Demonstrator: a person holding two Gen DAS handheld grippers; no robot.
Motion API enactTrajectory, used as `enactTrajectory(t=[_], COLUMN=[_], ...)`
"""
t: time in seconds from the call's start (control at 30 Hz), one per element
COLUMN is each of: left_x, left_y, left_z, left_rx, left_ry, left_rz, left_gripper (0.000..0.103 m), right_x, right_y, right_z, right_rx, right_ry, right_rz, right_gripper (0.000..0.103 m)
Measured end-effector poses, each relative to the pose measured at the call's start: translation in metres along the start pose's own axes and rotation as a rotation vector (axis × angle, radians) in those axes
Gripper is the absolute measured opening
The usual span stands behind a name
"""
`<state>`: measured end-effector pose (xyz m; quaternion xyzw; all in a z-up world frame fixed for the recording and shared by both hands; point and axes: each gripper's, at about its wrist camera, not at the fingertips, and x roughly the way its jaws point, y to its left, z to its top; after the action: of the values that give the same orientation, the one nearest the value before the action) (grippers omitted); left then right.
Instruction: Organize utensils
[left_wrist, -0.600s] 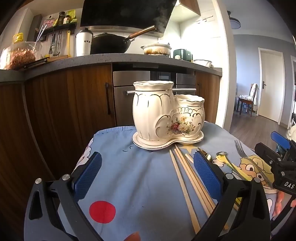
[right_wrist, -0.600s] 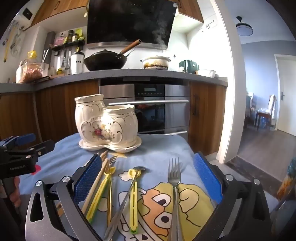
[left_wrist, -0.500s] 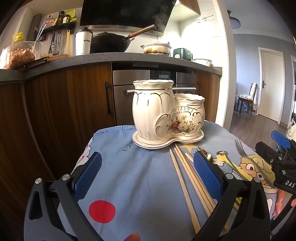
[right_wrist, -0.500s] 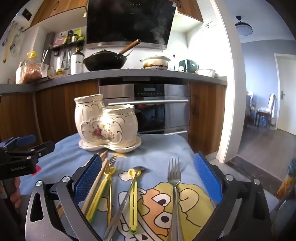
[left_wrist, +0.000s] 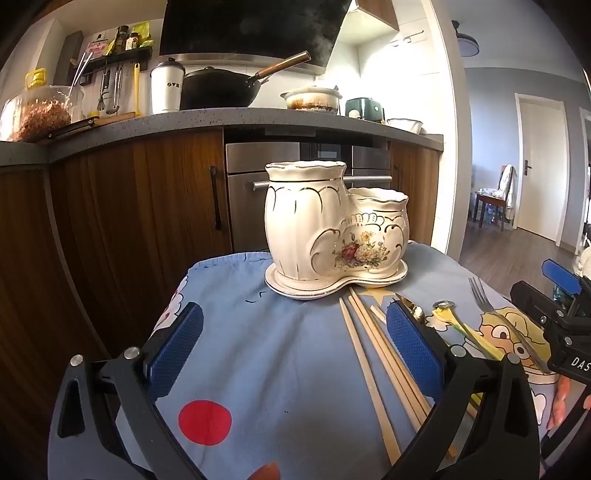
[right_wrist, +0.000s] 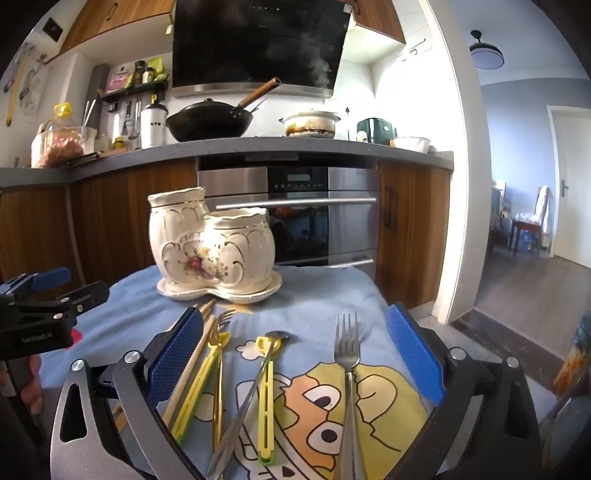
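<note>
Both claws wide open and empty, left claw (left_wrist: 293, 343) over bare cloth (left_wrist: 280, 354), right claw (right_wrist: 293, 350) straddling fork (right_wrist: 347, 354)

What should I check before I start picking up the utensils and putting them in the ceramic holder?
1. Left tool open and empty: ok.
2. Right tool open and empty: ok.
3. Ceramic holder upright on its tray: ok.
4. Holder openings free of utensils: cannot tell, the insides are hidden, though nothing sticks out above the rims.
5. Silver fork lying apart from the rest, between the right tool's pads: ok.
6. Wooden chopsticks separated for an easy grasp: not ok, they lie bunched together beside the other utensils.
</note>
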<state>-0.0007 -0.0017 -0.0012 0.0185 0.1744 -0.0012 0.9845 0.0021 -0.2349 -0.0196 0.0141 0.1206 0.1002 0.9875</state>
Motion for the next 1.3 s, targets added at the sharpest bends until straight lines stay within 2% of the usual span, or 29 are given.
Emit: enactTrajectory(t=[1.3], left_x=[0.0007], left_y=[0.0006], left_z=[0.0005], left_rx=[0.001], left_ry=[0.0], left_rz=[0.001], left_gripper=[0.098], right_x=[-0.0008], right_y=[0.0018], right_z=[-0.0005], right_rx=[-0.001], right_ry=[-0.004], right_rz=[-0.001], right_gripper=[0.098])
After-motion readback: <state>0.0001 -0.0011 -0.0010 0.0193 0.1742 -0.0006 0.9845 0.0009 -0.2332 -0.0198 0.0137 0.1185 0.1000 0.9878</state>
